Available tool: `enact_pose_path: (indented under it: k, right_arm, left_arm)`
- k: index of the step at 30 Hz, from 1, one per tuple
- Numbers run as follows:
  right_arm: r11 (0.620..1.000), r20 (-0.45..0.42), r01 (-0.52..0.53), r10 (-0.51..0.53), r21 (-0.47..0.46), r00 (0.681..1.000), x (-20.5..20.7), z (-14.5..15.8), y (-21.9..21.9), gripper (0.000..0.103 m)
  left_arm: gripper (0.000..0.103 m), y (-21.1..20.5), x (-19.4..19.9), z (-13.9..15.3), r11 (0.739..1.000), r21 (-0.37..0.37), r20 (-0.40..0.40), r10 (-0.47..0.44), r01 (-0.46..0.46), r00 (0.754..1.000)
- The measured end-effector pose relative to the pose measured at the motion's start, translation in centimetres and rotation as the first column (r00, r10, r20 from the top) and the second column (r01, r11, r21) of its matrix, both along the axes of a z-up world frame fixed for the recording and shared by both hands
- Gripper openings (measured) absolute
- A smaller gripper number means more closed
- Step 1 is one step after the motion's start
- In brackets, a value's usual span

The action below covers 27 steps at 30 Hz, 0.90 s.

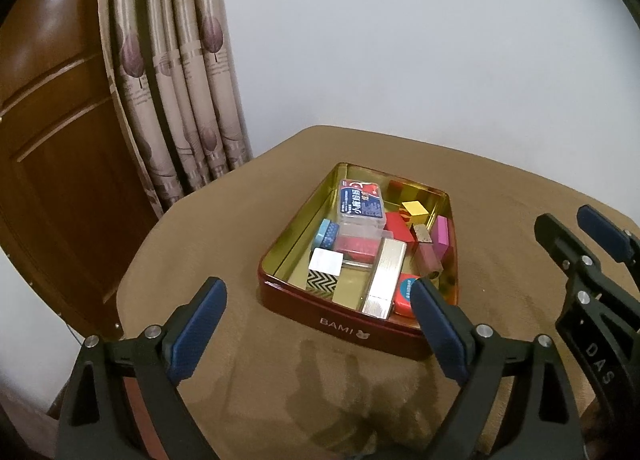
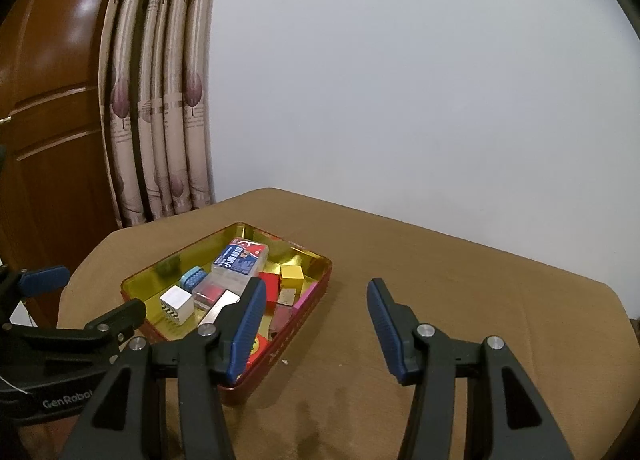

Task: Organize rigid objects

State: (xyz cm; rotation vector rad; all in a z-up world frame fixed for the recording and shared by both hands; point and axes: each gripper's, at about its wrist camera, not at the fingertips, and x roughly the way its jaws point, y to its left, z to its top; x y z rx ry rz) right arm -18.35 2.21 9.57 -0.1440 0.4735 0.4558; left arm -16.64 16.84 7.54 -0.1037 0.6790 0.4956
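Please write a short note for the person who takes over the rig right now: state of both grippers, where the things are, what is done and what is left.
Left gripper: open, empty, just in front of the red metal tin with gold inside.
Right gripper: open, empty, over the brown tablecloth to the right of the tin.
Things: all visible objects lie in the tin, loosely piled: clear plastic box with blue label, silver rectangular box, yellow cube, white block with zigzag side, pink block.
Done: the cloth in view shows no loose objects.
Left: perhaps tidying the pile; I cannot tell more.
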Motion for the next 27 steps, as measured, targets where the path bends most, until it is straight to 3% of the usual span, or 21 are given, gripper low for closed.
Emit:
enact_pose_path:
  k: [22, 27]
  right_arm:
    - [1.0, -0.019, 0.003, -0.003, -0.01, 1.0, 0.7, -0.9, 0.4, 0.054]
    - [1.0, -0.023, 0.002, -0.003, -0.019, 1.0, 1.0, -1.4, 0.6, 0.054]
  left_arm:
    - [0.091, -0.6, 1.1, 0.1, 1.0, 0.002, -0.015, -0.023, 0.023, 1.0]
    - [0.098, -0.6, 1.1, 0.0, 1.0, -0.001, -0.013, -0.03, 0.03, 0.999]
